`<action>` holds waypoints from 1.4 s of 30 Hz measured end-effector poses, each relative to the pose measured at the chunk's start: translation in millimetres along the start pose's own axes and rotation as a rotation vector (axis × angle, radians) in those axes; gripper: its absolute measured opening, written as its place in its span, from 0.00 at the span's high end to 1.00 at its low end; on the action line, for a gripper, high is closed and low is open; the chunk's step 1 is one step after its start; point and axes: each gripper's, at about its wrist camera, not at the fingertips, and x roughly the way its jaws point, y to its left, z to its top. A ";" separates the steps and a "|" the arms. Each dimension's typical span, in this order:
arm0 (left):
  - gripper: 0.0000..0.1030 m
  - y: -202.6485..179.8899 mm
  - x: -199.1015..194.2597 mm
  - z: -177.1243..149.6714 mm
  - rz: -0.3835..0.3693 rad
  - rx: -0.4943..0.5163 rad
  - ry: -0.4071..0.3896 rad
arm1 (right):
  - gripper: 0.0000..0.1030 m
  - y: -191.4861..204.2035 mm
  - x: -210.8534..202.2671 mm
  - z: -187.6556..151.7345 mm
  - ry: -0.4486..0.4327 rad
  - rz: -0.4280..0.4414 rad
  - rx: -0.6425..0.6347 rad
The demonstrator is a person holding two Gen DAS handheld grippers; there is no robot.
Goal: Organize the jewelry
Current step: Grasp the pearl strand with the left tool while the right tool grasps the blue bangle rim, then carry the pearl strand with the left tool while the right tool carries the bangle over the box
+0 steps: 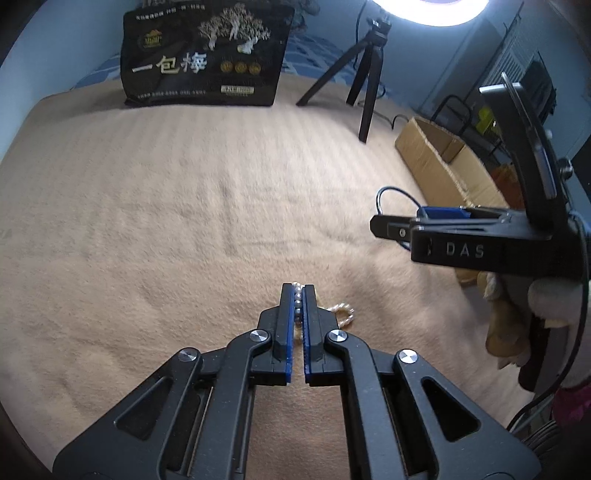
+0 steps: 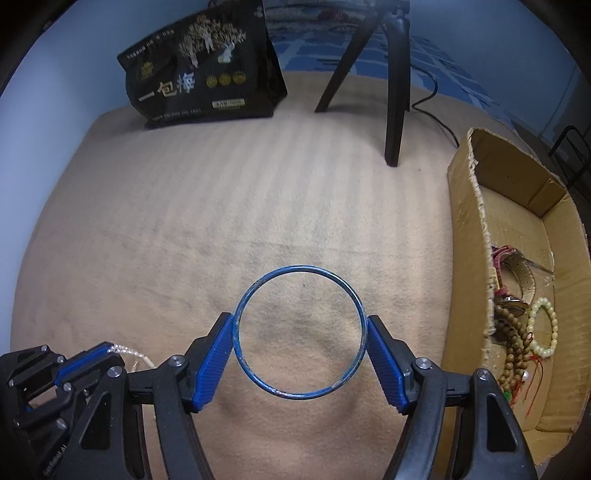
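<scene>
Tan blanket covers the whole bed, and both claws hang over it in the lower part of each picture.

Left claw (image 1: 297,295) is pressed together, pinching a string of small pearly beads (image 1: 341,312). Some beads sit between the blue pads and the rest loop out to the right on the blanket. I think this string is light and floppy, so it will dangle and swing. A pinch in the middle seems fine, but a loose end could catch.

Right claw (image 2: 300,334) has its pads spread wide and pressing on the two sides of a blue ring bangle (image 2: 258,291), low in the middle of the picture. The bangle looks stiff, thin and smooth, so it may slip or pop out if squeezed off centre. Holding it straight across, like now, seems best.

At the far right stands a cardboard box (image 2: 467,236). Only the right view looks inside it, showing a pale green bead bracelet (image 2: 552,325) and brown beads (image 2: 511,343). Only the left view shows the beads between the pads, and the bright lamp (image 1: 430,11) at the top. Both show a black bag (image 1: 207,55) and a tripod (image 1: 369,85) at the back.
</scene>
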 end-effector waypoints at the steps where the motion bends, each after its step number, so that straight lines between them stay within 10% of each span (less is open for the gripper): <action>1: 0.99 -3.0 2.0 3.3 -0.003 -0.002 -0.006 | 0.29 1.7 -1.6 0.7 -0.004 0.002 -0.001; 42: 0.99 -118.7 -56.4 49.6 -0.208 0.094 -0.169 | 0.29 -103.0 -109.7 -30.4 -0.209 -0.066 0.107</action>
